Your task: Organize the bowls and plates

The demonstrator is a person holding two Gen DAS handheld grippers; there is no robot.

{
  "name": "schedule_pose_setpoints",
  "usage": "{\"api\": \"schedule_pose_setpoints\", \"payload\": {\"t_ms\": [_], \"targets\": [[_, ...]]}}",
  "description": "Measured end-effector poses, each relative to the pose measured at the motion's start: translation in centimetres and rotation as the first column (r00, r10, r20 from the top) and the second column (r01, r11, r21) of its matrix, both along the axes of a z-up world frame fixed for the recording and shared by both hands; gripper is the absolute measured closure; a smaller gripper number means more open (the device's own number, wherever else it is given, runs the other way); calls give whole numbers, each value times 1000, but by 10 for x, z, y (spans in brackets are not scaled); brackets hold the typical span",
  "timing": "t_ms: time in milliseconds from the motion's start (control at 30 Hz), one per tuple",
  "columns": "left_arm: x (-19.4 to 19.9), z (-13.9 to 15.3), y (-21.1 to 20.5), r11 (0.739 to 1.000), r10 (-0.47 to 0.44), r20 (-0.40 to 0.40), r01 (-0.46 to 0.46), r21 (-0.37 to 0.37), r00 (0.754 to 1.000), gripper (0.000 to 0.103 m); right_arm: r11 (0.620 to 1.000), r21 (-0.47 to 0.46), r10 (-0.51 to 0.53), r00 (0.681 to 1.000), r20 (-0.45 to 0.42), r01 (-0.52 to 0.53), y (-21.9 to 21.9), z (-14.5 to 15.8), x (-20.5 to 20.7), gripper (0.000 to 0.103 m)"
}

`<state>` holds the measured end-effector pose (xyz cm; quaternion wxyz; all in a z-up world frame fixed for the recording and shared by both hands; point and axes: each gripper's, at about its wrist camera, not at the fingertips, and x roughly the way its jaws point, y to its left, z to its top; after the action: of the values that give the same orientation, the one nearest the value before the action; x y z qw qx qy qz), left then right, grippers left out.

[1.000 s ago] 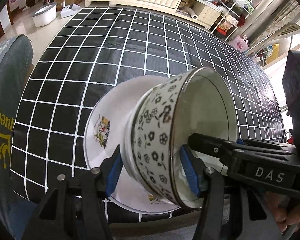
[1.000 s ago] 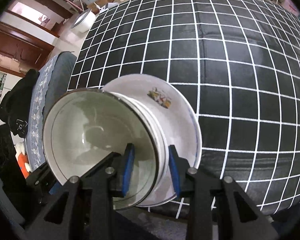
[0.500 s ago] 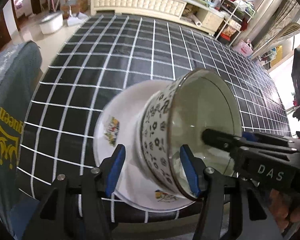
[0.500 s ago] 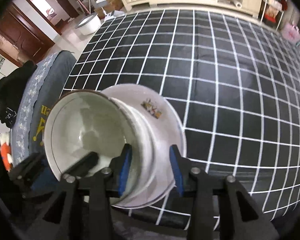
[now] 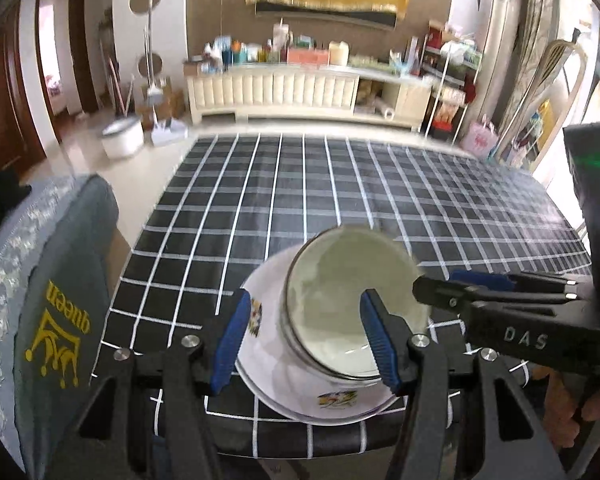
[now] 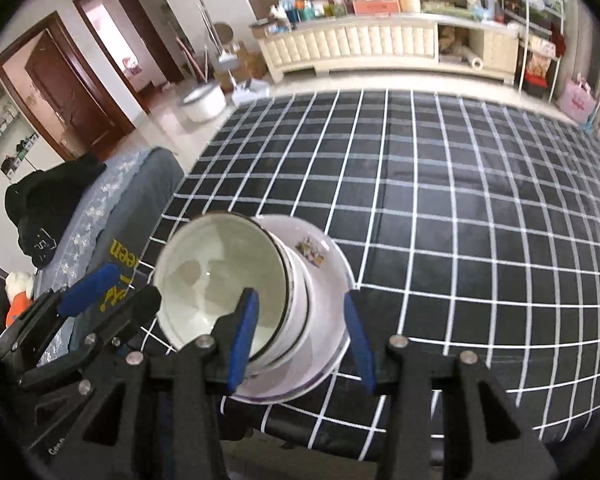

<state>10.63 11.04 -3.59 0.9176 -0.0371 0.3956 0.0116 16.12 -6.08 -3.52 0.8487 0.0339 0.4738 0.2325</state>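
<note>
left wrist view
- worktop (image 5: 340, 184): covered by a black cloth with a white grid.
- plate (image 5: 268, 364): white with small coloured motifs, lying flat near the near edge of the worktop.
- bowls (image 5: 352, 312): stacked one inside another, standing on the plate; the picture is blurred, so i cannot tell their number.
- left hand-held gripper (image 5: 302, 344): jaws spread, blue pads to either side of the stack, neither pressing on it.
- right hand-held gripper (image 5: 496, 304): enters from the right, its tips beside the bowl rim.
- chair back (image 5: 56, 304): grey cover with a yellow crown print, off the worktop's left edge.
- hand (image 5: 592, 408): fingers at the lower right, around the right gripper's grip.

right wrist view
- bowls (image 6: 224, 280): pale inside, dark rim line, on the plate (image 6: 332, 280) near the near-left corner of the worktop (image 6: 460, 208).
- right hand-held gripper (image 6: 300, 340): jaws have just been opening; the stack shows between the pads, which stand clear of it.
- left hand-held gripper (image 6: 100, 292): at the left, beside the bowl rim.
- chair back (image 6: 112, 216): dark clothing lies over it.
</note>
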Motion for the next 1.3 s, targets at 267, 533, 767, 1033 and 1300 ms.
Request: {"api": "schedule_pose_setpoints", "payload": {"t_ms": [267,533,767,1033,1300], "targets": [[-32,27,-17,1000,-10,117,11,-9,993,48,998,-12,-65,985,163,68,-46,26,-42,49],[-69,47,-54,997,-44,212,29,74,976,46,993,-24,-103,944,314,116,-72,50,-87,33],[-106,56,-78,995,-77,267,56,85,961,17,984,-44,-138,904,405,170,-100,60,-131,22],[-145,64,-90,997,-74,291,61,52,954,0,981,-28,-160,878,451,193,-109,60,-164,0],[-163,64,-98,995,-94,280,84,46,955,0,978,-13,-175,848,500,209,-117,64,-195,0]]}}
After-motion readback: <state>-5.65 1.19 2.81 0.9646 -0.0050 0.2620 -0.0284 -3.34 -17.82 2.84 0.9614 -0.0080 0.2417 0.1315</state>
